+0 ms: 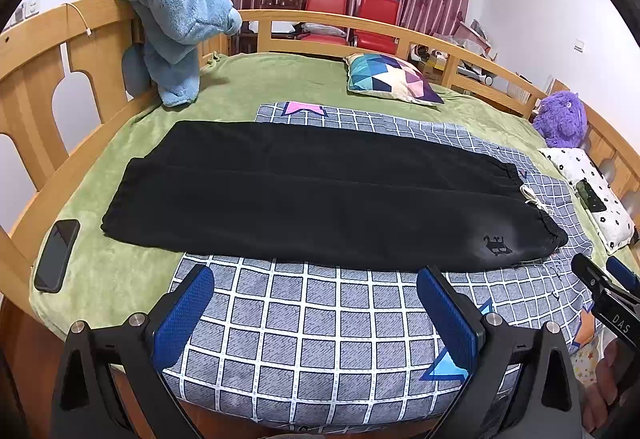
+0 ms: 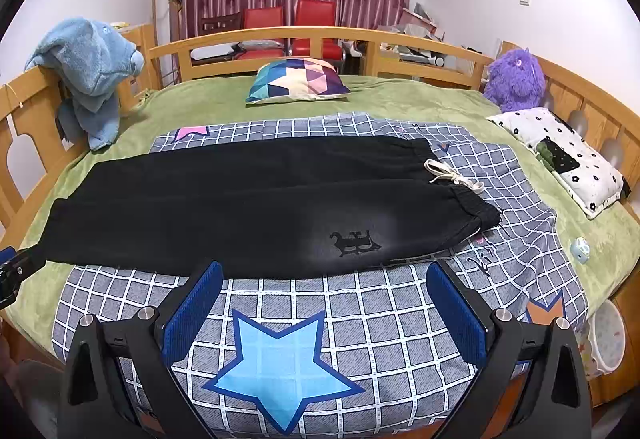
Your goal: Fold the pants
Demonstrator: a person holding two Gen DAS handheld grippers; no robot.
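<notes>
Black pants (image 1: 320, 195) lie flat across the bed, legs side by side, hems to the left, elastic waistband with a white drawstring (image 2: 452, 175) to the right. They also show in the right wrist view (image 2: 256, 199). My left gripper (image 1: 316, 279) is open and empty, just short of the pants' near edge. My right gripper (image 2: 324, 273) is open and empty, near the near edge by the waist end. The right gripper shows at the right edge of the left wrist view (image 1: 604, 275).
The pants rest on a grey checked quilt (image 2: 360, 327) over a green blanket (image 1: 120, 271). A phone (image 1: 56, 255) lies at the left. A colourful cushion (image 2: 298, 79), white pillow (image 2: 560, 155), purple plush toy (image 2: 516, 79) and blue towel (image 1: 176, 19) on the wooden rail surround them.
</notes>
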